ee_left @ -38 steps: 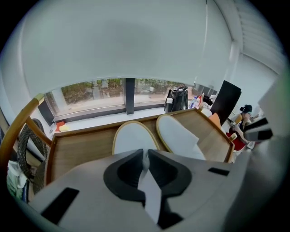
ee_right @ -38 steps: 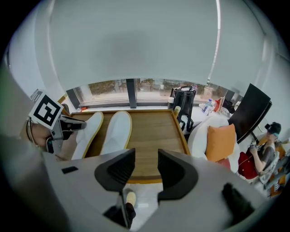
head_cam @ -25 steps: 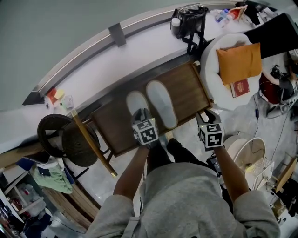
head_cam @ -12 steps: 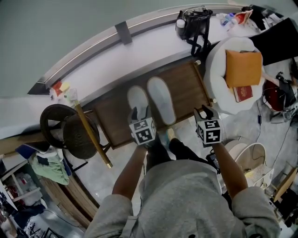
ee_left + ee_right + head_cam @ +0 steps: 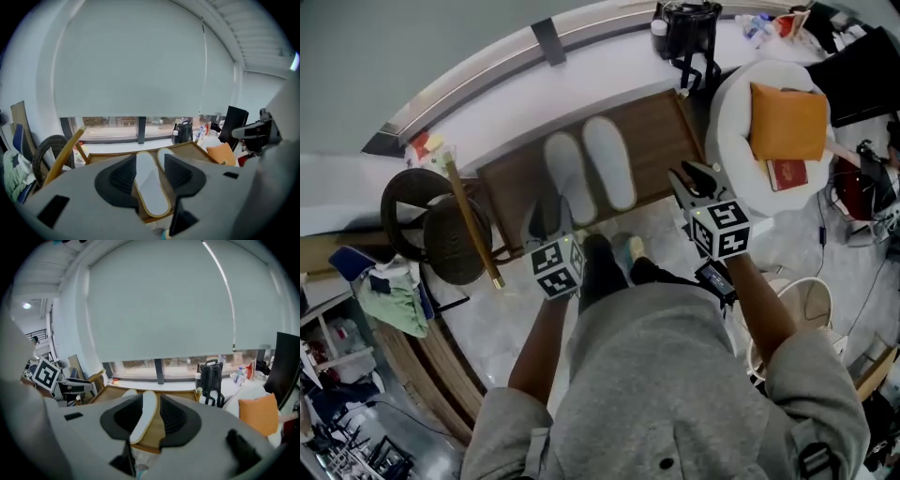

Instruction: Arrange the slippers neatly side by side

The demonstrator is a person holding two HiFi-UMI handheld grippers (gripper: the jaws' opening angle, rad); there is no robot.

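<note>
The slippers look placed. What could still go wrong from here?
1. The left slipper lies with its heel close to the wooden table's near edge. A knock from the left gripper, which hangs just above that edge and whose empty jaws have just been closing slightly, could push it off.
2. The wooden pole leans beside the table's left end. If bumped, it might fall against that slipper.

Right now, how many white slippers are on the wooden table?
2. Both lie side by side, soles down, on the wooden table: the left slipper and the right slipper close beside it. No others show there.
</note>
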